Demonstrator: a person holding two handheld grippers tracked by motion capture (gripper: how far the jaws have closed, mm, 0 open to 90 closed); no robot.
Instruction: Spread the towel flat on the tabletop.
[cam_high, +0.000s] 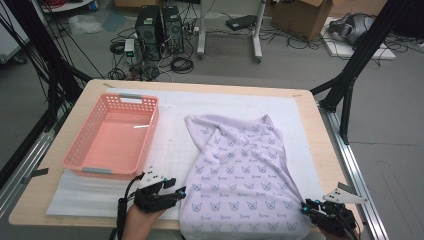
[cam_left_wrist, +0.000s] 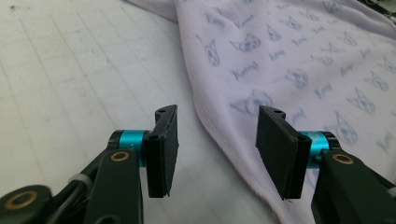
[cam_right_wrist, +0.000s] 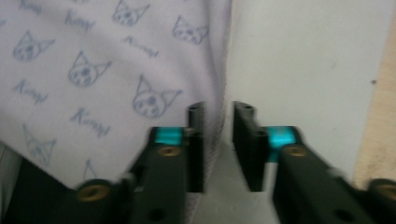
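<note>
A pale lilac garment (cam_high: 240, 185) printed with small cat faces lies spread on the white mat (cam_high: 170, 145) that covers the desk (cam_high: 310, 130), right of centre, its near hem hanging at the desk's near edge. To the left, apart from it, stands an empty pink basket (cam_high: 75, 155).

The left gripper (cam_high: 172, 192) sits at the garment's near left edge. In the left gripper view its fingers (cam_left_wrist: 166, 149) stand moderately wide apart, one over the bare mat and the other over the cloth, with the folded left edge running between them; the pads press on nothing. The right gripper (cam_high: 312, 209) is at the near right corner. Its fingers (cam_right_wrist: 196, 140) are narrow, with a small gap, and the garment's right edge lies in or just under that gap; the picture is blurred, so whether the left pad touches the cloth is hard to say, but it does not look clamped.

The step in hand seems to be taking both near edges to lift or fold the garment. To do it well, each gripper should slide low along the mat so that one finger goes under the hem, then close on the full thickness of the edge, not just the top layer. The left should take the edge a little deeper, the right should centre the hem before closing. Both should then rise together, evenly, so the cloth does not skew or slip off the near edge.
</note>
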